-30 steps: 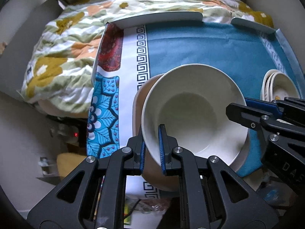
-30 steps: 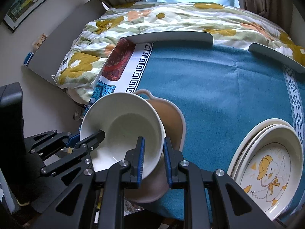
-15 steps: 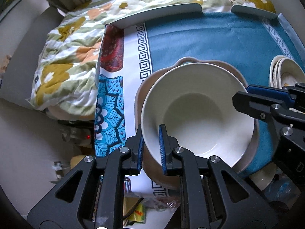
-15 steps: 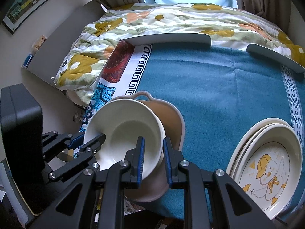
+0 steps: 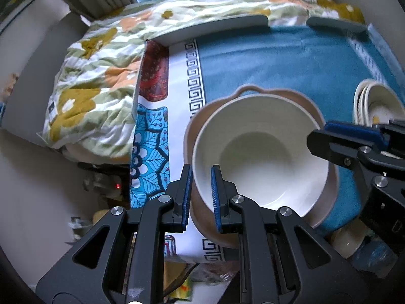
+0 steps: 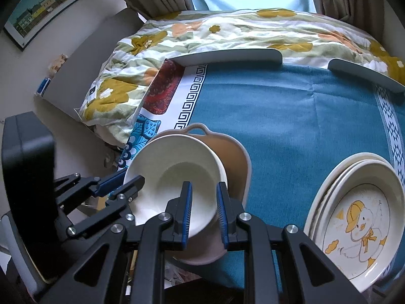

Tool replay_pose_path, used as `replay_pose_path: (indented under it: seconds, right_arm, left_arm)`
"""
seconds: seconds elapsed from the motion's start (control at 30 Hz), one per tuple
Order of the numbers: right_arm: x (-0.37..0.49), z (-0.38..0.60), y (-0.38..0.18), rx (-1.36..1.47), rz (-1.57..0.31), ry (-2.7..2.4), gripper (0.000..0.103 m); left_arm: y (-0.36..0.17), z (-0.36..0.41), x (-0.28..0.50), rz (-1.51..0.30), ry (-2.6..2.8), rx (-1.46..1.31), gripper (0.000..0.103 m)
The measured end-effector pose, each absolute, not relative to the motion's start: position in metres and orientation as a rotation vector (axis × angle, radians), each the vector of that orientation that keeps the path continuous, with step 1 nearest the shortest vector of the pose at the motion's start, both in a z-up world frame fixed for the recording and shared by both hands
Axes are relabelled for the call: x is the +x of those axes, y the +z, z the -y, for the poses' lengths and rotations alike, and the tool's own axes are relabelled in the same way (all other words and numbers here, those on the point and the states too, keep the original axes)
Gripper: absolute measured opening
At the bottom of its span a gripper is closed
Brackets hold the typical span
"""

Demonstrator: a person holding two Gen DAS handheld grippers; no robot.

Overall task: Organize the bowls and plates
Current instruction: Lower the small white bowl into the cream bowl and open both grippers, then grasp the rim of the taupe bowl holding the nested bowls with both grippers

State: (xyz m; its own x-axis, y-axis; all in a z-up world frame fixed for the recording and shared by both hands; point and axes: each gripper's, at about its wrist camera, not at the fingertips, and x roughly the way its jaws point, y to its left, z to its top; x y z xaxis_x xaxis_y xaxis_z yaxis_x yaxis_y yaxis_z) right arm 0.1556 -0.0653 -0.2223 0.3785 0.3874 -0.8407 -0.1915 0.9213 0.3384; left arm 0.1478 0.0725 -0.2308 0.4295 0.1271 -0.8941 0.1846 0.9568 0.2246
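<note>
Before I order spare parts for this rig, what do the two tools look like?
Both match. The left tool and right tool are black plastic, each with two flat fingers lined with ribbed blue pads. Angular linkage arms with triangular cut-outs carry them, joined by silver round-headed pins. Seen from the right camera, a boxy black housing sits behind the left tool. No cables show.

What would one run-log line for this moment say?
left gripper: shut on white bowl rim | right gripper: shut on opposite rim | white bowl: over tan dish | plate stack: untouched

Glossy ceramic bowl (image 5: 260, 152); matt woven tablecloth (image 6: 291, 116).
</note>
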Motion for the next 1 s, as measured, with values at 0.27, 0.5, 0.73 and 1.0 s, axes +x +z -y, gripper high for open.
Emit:
replay_pose_path:
  seconds: [0.27,0.5,0.73,1.0]
  right_arm:
    - [0.139,0.087,-0.17,0.198,-1.006,0.402,0.018]
    - [0.105,0.104,-0.112,0.119,-0.857,0.443,0.06]
    - [0.081,0.115,-0.113,0.072,-0.755,0.404,0.103]
    - [0.086,0.107,-0.17,0.012,-0.948,0.21,0.103]
  left_arm:
    - [-0.181,-0.08,0.128,-1.05,-0.062,0.189,0.015]
    - [-0.108,-0.091,0.084,-0.833,-0.021,0.111,0.103]
    - [-0.112,-0.111,0.062,-0.828,0.032,0.164,0.103]
    - [-0.188,-0.152,0.075,-1.033,-0.058,0.087,0.102]
